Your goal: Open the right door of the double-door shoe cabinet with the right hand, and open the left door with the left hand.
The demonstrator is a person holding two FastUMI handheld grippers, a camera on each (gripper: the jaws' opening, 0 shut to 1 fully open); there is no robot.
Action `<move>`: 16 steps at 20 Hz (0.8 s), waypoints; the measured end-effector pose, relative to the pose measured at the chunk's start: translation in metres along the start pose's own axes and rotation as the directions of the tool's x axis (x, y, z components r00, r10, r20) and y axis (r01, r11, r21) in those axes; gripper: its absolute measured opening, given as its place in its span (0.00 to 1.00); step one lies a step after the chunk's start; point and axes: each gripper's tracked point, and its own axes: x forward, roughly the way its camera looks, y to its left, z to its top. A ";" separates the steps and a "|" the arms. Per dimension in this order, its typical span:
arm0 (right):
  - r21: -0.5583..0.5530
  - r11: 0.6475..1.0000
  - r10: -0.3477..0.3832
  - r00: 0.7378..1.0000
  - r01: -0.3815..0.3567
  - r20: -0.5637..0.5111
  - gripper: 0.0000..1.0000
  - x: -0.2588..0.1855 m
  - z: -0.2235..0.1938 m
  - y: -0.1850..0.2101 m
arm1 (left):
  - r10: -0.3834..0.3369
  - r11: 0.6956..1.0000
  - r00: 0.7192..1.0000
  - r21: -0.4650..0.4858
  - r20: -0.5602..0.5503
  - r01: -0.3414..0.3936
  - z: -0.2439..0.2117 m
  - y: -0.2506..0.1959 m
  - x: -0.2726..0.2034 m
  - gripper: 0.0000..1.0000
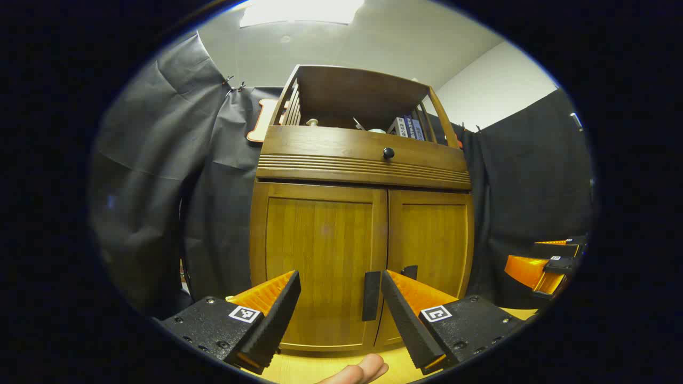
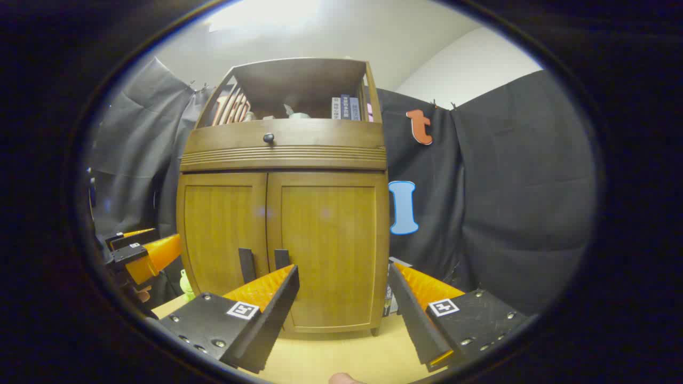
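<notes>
The wooden shoe cabinet stands straight ahead with both doors closed. In the left gripper view its left door [image 1: 320, 256] sits between my fingers, and the door's black vertical handle [image 1: 371, 296] is just inside the right finger. The right door [image 1: 432, 240] and its handle [image 1: 410, 272] lie beyond. My left gripper [image 1: 340, 282] is open and holds nothing. In the right gripper view my right gripper [image 2: 344, 277] is open in front of the right door [image 2: 331, 240], whose handle [image 2: 282, 258] stands above its left finger. Neither gripper touches the cabinet.
Above the doors is a drawer with a black knob [image 1: 388, 153] and an open shelf holding books [image 1: 405, 127]. The cabinet rests on a light wooden surface [image 1: 320, 368]. A small green toy [image 2: 187, 285] sits by its left foot. Black cloth hangs on both sides.
</notes>
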 end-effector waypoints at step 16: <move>-0.088 0.995 0.051 0.999 -0.051 -0.008 0.99 -0.011 0.002 0.035 | -0.140 0.990 0.990 -0.017 0.015 0.140 0.009 -0.028 -0.018 0.94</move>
